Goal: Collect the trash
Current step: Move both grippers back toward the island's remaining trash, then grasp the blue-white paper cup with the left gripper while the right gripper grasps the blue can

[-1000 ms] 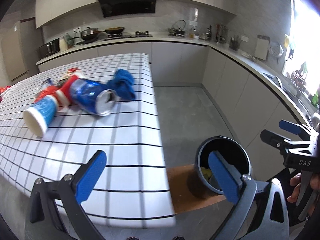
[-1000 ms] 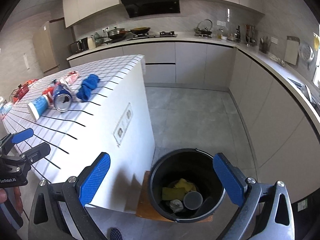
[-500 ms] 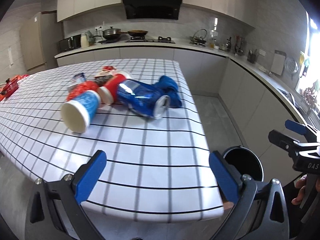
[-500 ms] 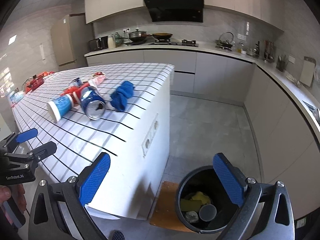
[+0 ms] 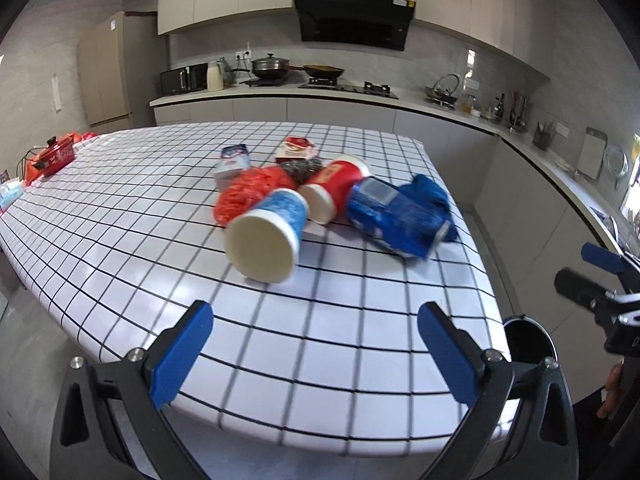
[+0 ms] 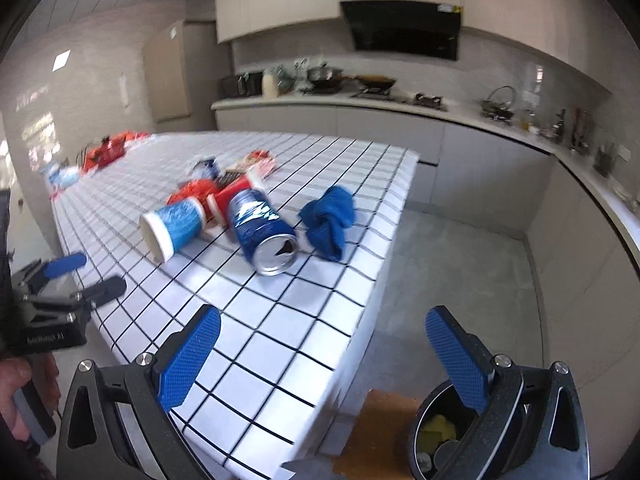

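Note:
Trash lies in a heap on the checked table [image 5: 280,344]: a blue paper cup [image 5: 266,240] on its side, a red paper cup [image 5: 334,192], a blue can [image 5: 396,216], a red crumpled bag [image 5: 248,192] and a blue cloth [image 5: 430,192]. My left gripper [image 5: 316,348] is open and empty above the table's near edge. My right gripper [image 6: 324,356] is open and empty over the table's corner; the can [image 6: 262,228], blue cup [image 6: 172,226] and cloth [image 6: 330,218] lie ahead of it. The black trash bin [image 6: 436,436] stands on the floor, partly hidden by my right finger.
Small packets [image 5: 298,148] lie behind the heap. Red items [image 5: 54,154] sit at the table's far left. A kitchen counter [image 5: 400,98] with pots runs along the back and right walls. The bin [image 5: 528,340] shows past the table's right edge. A brown mat [image 6: 380,436] lies under it.
Both grippers have swung left and up from the bin toward the table. The heap is now nearer and centred in the left wrist view. Both stay open.

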### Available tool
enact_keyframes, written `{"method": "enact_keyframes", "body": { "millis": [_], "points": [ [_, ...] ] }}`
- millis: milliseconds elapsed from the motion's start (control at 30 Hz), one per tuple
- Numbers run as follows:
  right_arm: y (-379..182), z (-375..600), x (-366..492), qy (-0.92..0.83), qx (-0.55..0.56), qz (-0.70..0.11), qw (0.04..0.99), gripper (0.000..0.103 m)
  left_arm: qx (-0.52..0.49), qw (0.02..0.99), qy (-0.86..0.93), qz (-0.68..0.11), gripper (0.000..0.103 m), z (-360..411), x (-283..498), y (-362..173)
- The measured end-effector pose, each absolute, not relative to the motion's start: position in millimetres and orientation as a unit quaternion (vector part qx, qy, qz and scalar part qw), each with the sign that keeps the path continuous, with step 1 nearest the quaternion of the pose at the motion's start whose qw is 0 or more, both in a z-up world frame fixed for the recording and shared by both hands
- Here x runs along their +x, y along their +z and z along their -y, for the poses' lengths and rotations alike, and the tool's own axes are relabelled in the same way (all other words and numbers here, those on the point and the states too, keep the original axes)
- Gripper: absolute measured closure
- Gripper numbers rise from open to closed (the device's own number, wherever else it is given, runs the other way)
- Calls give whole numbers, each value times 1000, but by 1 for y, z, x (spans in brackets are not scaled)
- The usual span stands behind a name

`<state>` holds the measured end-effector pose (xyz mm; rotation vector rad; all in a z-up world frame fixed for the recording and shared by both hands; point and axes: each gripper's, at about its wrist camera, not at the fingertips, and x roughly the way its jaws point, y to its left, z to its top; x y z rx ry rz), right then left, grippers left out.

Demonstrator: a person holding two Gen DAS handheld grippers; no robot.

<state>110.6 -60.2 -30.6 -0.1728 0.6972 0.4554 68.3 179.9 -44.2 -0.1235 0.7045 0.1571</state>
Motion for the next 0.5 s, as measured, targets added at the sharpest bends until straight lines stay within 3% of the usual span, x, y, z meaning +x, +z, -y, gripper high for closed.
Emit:
{"method": "enact_keyframes", "body": {
  "millis": [500],
  "points": [
    [-47, -17, 175, 274, -147, -350, 884, 0, -72, 925, 54, -370, 6, -225, 132, -68]
  ]
}}
